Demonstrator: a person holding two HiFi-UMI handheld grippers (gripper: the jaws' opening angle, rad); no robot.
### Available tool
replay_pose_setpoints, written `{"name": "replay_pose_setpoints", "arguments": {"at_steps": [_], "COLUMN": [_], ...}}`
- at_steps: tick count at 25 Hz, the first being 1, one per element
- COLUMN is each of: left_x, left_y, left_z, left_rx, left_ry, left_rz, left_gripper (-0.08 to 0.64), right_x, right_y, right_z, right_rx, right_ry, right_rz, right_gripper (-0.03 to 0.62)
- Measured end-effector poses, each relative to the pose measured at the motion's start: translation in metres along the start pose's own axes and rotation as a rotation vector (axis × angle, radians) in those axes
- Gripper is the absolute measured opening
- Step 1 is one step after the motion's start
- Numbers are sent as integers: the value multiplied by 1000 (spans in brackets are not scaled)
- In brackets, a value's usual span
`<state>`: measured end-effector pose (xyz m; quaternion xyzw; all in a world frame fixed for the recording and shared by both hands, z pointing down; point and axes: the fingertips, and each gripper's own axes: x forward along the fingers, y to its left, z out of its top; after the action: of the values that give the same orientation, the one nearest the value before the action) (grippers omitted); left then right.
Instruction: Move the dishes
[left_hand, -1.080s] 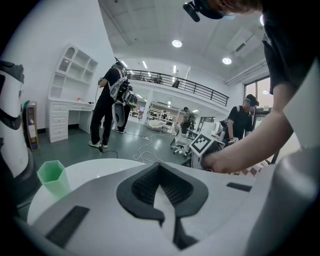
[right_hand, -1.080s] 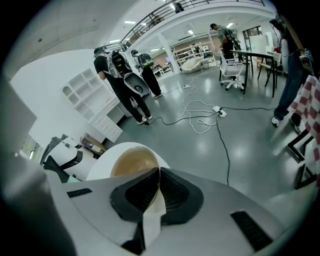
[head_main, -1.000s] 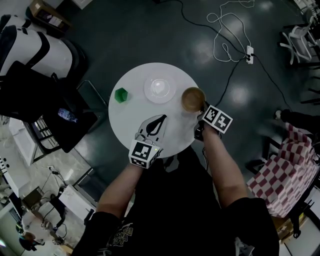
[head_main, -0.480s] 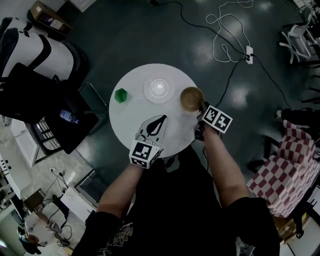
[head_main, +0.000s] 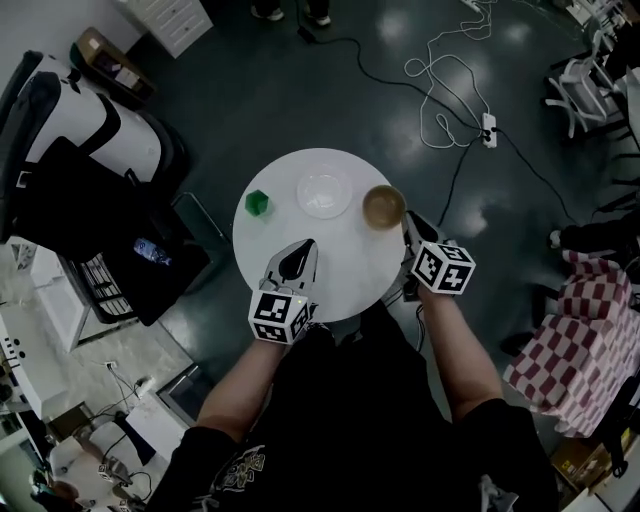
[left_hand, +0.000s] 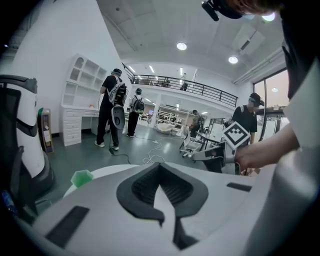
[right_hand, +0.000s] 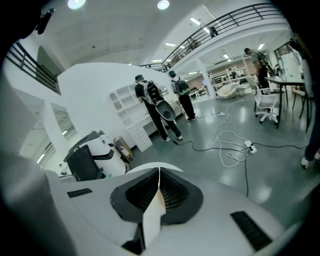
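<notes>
We are raising both grippers off the round white table (head_main: 350, 262), the right gripper (head_main: 409, 224) just closing on nothing beside the brown wooden bowl (head_main: 384, 206) at the table's right rim, the left gripper (head_main: 305, 247) likewise shut and empty, so that dish seems placed.

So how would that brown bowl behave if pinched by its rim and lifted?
The brown bowl looks wooden: probably stiff, fairly light, not fragile. Held by one side, it would likely tilt. It sits near the edge of the table, so a push might slide it off.
</notes>
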<state>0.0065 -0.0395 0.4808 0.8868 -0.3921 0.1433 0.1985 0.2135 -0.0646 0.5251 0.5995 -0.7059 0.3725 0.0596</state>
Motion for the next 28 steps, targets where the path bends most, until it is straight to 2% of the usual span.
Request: {"name": "replay_pose_setpoints", "arguments": {"at_steps": [4, 10, 17, 24, 28], "left_x": [-31, -77, -122, -143, -149], "left_y": [5, 6, -3, -15, -20], "left_z": [13, 30, 24, 16, 19], "left_rx": [-4, 3, -55, -41, -21], "left_ry": [-5, -34, -15, -12, -24], "left_rz": [12, -32, -112, -161, -175], "left_gripper": [5, 5, 5, 5, 5], "right_x": [-25, -66, -108, -137, -147], "right_y": [50, 117, 173, 203, 213], "right_z": [7, 2, -34, -57, -63], "right_rx": [-12, -12, -93, -104, -141], "right_ry": [-42, -114, -113, -161, -180], "right_rz": [92, 186, 172, 146, 126], "right_gripper": [26, 26, 24, 23, 23]}}
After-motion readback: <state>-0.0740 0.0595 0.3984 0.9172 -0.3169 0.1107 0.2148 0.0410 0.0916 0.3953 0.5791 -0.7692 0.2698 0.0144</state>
